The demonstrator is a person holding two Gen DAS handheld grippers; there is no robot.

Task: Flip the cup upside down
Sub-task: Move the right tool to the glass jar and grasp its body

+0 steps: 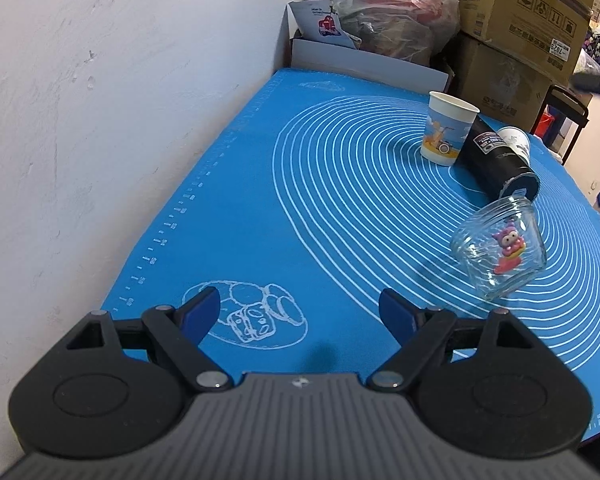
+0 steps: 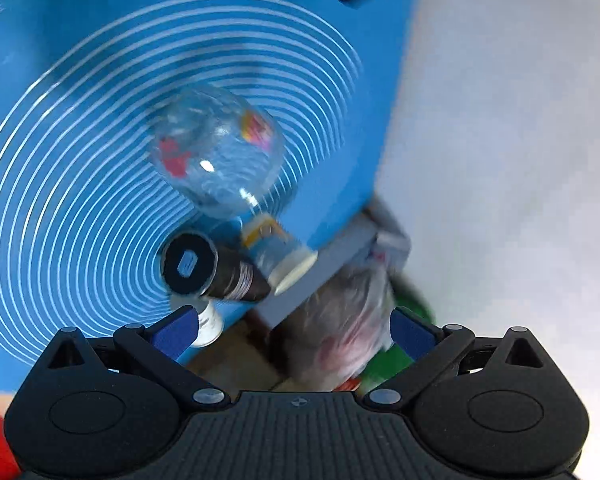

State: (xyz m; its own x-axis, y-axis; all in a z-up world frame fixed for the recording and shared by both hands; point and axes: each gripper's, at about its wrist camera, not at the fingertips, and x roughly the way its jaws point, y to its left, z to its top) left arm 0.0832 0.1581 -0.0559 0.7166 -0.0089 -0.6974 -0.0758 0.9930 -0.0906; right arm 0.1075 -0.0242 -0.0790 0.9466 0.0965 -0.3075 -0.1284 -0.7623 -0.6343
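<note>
The right wrist view is blurry and turned upside down, so most things in it are hard to make out. The glass cup (image 2: pixel 216 148) sits near the middle there, smeared, with a pink and red picture on it. In the left wrist view the same cup (image 1: pixel 500 250) is sharp. It is at about 3 o'clock on the blue mat (image 1: pixel 260 200), tipped over at a slant, with its small end toward 1 o'clock and its wide end toward 7 o'clock. A pink cartoon figure shows on its side.

Past it, toward 1 o'clock, a black can (image 1: pixel 496 160) lies on its side. Its white label is too small to read. Right beside it stands a paper cup (image 1: pixel 448 128) with a drawing on it. A white cup (image 1: pixel 514 140) is partly hidden behind the can.

At the back, a cardboard box (image 1: pixel 528 8) has a sticker that looks like "7028".

The left gripper (image 1: pixel 300 312) is spread wide and holds nothing. The right gripper (image 2: pixel 296 330) is also spread wide and holds nothing.
</note>
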